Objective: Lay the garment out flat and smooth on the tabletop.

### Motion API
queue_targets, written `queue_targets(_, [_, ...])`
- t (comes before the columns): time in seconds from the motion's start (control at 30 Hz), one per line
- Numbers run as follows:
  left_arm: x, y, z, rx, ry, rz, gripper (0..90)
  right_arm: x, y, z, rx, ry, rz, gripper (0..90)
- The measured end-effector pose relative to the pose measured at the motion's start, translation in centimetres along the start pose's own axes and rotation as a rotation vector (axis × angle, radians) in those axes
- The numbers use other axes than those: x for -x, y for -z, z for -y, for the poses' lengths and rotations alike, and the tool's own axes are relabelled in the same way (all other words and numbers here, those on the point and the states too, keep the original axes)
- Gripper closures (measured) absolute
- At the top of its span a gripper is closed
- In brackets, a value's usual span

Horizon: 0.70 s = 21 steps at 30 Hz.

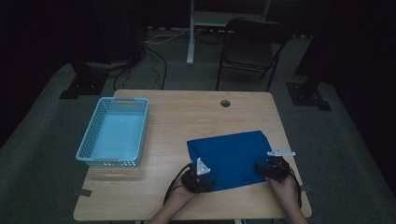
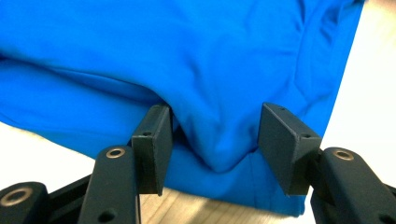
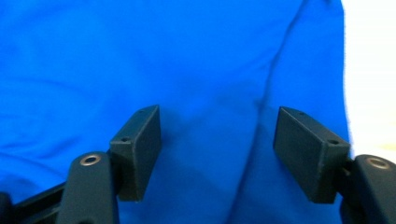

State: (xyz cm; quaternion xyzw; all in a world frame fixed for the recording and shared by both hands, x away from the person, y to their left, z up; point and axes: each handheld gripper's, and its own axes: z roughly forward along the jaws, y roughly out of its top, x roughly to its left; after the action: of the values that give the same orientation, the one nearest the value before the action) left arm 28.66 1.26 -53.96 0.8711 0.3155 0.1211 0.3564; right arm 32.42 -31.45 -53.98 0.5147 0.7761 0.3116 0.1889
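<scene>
A folded blue cloth [image 1: 231, 158] lies on the near right part of the wooden table [image 1: 182, 116]. My left gripper [image 1: 207, 182] rests at the cloth's near left corner. In the left gripper view the blue cloth [image 2: 196, 60] bulges in a loose pucker between the parted jaws of that gripper [image 2: 215, 135], and the pads do not squeeze it. My right gripper [image 1: 265, 170] sits at the cloth's near right edge. In the right gripper view the jaws of this gripper [image 3: 217, 140] stand wide apart over the flat blue cloth [image 3: 187, 60], holding nothing.
A light blue plastic basket [image 1: 88, 140] stands with nothing in it on the left of the table. A round cable hole [image 1: 225, 103] is near the far edge. A black chair [image 1: 252, 46] and cables on the floor lie beyond the table.
</scene>
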Motion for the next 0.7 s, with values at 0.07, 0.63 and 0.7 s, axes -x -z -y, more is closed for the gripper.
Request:
queue_targets(0.07, [0.1, 0.2, 0.2, -0.004, -0.018, -0.007, 46.0, -0.5, 0.1, 0.3, 0.007, 0.014, 0.003, 28.7])
queue_targets(0.63, [-0.5, 4.5, 4.0, -0.043, 0.002, -0.021, 44.9, -2.4, 0.6, 1.6, 0.05, 0.046, -0.024, 26.0])
queue_targets(0.7, [-0.4, 5.0, 4.4, -0.04, 0.008, -0.028, 43.3, -2.4, 0.7, 1.7, 0.051, 0.055, -0.03, 25.9])
